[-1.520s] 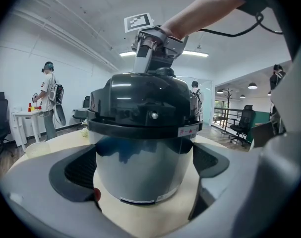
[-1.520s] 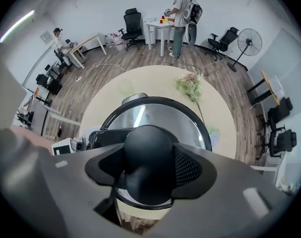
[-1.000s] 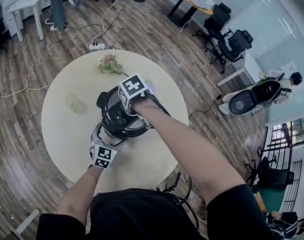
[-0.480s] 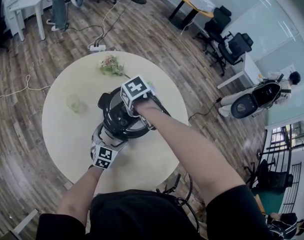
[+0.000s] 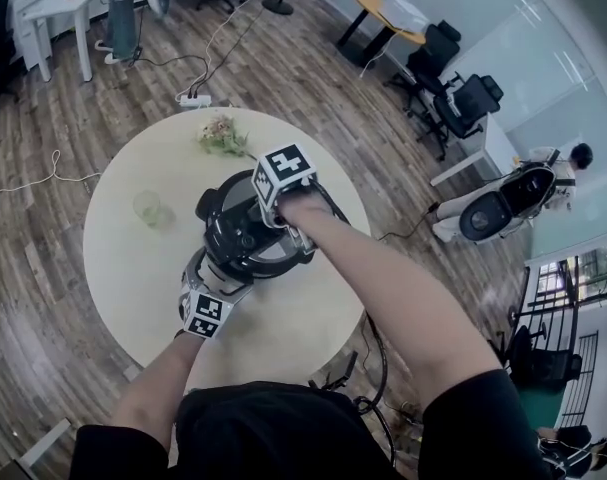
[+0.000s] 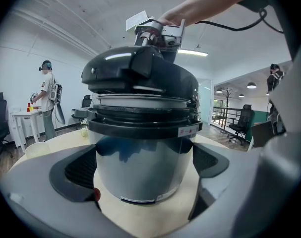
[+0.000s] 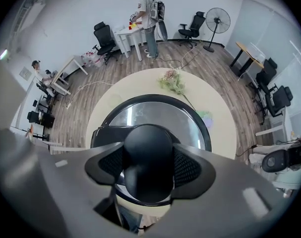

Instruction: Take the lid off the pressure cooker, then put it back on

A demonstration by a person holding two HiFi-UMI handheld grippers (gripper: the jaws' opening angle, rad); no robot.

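A black-lidded steel pressure cooker stands mid-table. My right gripper (image 7: 148, 165) points straight down from above, shut on the lid's black knob (image 7: 148, 150). The lid (image 6: 140, 76) hangs slightly tilted just above the pot's rim, with a gap showing on the left. In the head view the lid (image 5: 238, 253) sits under my right gripper (image 5: 260, 228). My left gripper (image 6: 143, 182) reaches in level from the near side, its pads against both sides of the steel pot body (image 6: 140, 162). In the head view my left gripper (image 5: 213, 268) is at the pot's near side.
The round cream table (image 5: 123, 268) also carries a small green glass (image 5: 146, 206) at the left and a flower bunch (image 5: 221, 133) at the far edge. Office chairs, desks and floor cables ring the table; a person (image 6: 47, 100) stands at a white desk.
My right gripper has risen with the lid, which now stands off the pot rim. The left gripper stays around the pot body.
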